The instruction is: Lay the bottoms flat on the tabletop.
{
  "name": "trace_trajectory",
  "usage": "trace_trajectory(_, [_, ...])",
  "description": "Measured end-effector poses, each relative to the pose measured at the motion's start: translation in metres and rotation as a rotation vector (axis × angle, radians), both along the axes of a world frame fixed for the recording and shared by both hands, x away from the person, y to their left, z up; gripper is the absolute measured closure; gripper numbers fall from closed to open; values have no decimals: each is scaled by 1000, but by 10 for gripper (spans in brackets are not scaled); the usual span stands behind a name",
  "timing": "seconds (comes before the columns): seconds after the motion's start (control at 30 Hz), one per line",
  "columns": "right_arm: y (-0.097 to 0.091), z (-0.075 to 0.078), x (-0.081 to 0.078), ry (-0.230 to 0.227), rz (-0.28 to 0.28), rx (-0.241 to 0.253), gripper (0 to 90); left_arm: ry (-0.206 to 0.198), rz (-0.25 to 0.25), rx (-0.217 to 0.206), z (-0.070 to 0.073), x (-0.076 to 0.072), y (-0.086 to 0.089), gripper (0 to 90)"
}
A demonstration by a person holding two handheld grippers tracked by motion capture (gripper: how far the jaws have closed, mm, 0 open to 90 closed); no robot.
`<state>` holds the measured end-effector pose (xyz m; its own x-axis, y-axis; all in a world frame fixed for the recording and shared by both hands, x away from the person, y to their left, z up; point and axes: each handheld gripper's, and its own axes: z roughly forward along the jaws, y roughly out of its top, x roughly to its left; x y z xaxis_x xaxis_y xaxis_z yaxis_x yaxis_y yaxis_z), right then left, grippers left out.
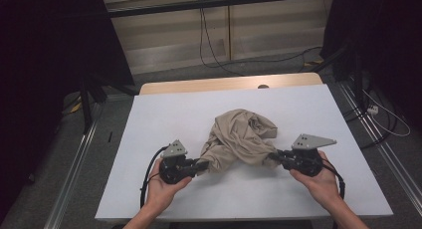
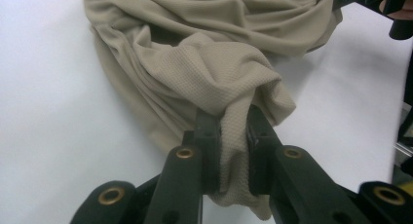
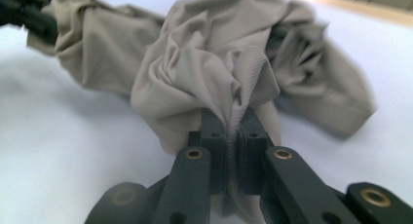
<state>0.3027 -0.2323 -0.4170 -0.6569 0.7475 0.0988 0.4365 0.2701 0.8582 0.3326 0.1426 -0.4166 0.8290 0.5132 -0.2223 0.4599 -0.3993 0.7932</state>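
Observation:
A crumpled beige cloth (image 1: 239,137) lies bunched on the white table (image 1: 164,114), in its middle. My left gripper (image 1: 203,164) is shut on the cloth's lower left end, and the fabric (image 2: 214,73) is pinched between its black jaws, gripper (image 2: 233,136). My right gripper (image 1: 272,157) is shut on the cloth's lower right end. In the right gripper view a fold of the beige cloth (image 3: 204,73) is squeezed tightly between the jaws, gripper (image 3: 234,131). Both grippers point inward toward each other, and the cloth sags in a heap between them.
A strip of bare wooden tabletop (image 1: 224,83) shows past the white cover's far edge. Black cables (image 1: 209,45) run across the floor behind the table. Metal rails (image 1: 74,159) flank the table on both sides. White surface lies free around the cloth.

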Motion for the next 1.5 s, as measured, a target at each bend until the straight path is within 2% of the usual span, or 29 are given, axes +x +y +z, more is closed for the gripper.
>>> trace_trajectory(0.1, [3, -3, -14, 23, 37, -3, 856, 14, -26, 8, -1, -12, 0, 797])
trace_trajectory(0.17, [3, -3, -26, 28, 54, 13, 856, 18, -40, -8, 1, -19, 2, 796])
trace_trajectory(0.23, [0, -4, -39, 32, 63, 9, 855, 21, -46, -11, 1, -26, 4, 795])
trace_trajectory(0.3, [-3, -5, -50, 39, 65, 15, 854, 40, -45, -6, 0, -34, 5, 791])
trace_trajectory(0.4, [-9, -12, -59, 57, 33, 17, 817, 29, -48, 28, -3, -44, -1, 751])
trace_trajectory(0.47, [-12, -16, -55, 72, 2, 2, 748, 10, -40, 17, -2, -41, -4, 652])
trace_trajectory(0.53, [-12, -17, -49, 72, -14, 6, 612, -11, -28, 24, -1, -37, -5, 510])
trace_trajectory(0.6, [-12, -14, -45, 54, -23, 6, 553, -16, -28, 21, 1, -33, -3, 416])
trace_trajectory(0.67, [-10, -10, -41, 29, -14, 24, 471, -41, -16, 16, 3, -27, -2, 401])
trace_trajectory(0.7, [-8, -8, -38, 21, -15, 29, 430, -57, 9, 18, 3, -22, -2, 382])
trace_trajectory(0.8, [2, -3, -28, 3, -9, 14, 388, -59, 38, 15, 3, -4, -6, 366])
trace_trajectory(0.87, [9, -2, -22, -3, -1, 6, 394, -47, 52, 26, 2, 7, -12, 374])
trace_trajectory(0.93, [17, -2, -14, -9, 0, 1, 498, -65, 52, 51, 0, 17, -18, 444])
trace_trajectory(1.0, [24, -3, -9, -8, 41, -11, 663, -75, 73, 75, -8, 30, -27, 439])
trace_trajectory(1.03, [28, -4, -7, -2, 48, -22, 708, -67, 84, 75, -11, 34, -31, 428])
trace_trajectory(1.07, [30, -5, -6, 2, 56, -29, 786, -61, 80, 97, -15, 41, -38, 405])
trace_trajectory(1.13, [35, -10, -4, 33, 80, -38, 830, -82, 74, 140, -21, 52, -48, 375])
trace_trajectory(1.17, [36, -13, -4, 41, 82, -52, 838, -69, 68, 135, -23, 57, -52, 361])
trace_trajectory(1.2, [36, -15, -5, 50, 81, -54, 835, -33, 58, 126, -25, 60, -56, 390])
trace_trajectory(1.23, [35, -17, -7, 59, 84, -52, 820, -6, 45, 130, -27, 60, -57, 469])
trace_trajectory(1.27, [33, -18, -8, 61, 84, -50, 756, -2, 36, 141, -28, 58, -58, 636])
trace_trajectory(1.3, [32, -18, -10, 62, 72, -48, 676, 0, 30, 149, -27, 55, -59, 762])
trace_trajectory(1.33, [30, -18, -11, 61, 68, -46, 637, 2, 18, 141, -25, 52, -58, 812])
trace_trajectory(1.4, [26, -15, -16, 51, 68, -38, 530, -3, 10, 98, -17, 47, -57, 837])
trace_trajectory(1.43, [23, -12, -19, 44, 46, -40, 491, -3, 4, 67, -13, 44, -55, 840])
trace_trajectory(1.5, [19, -8, -24, 42, 21, -50, 465, -15, -11, 37, -6, 36, -53, 841])
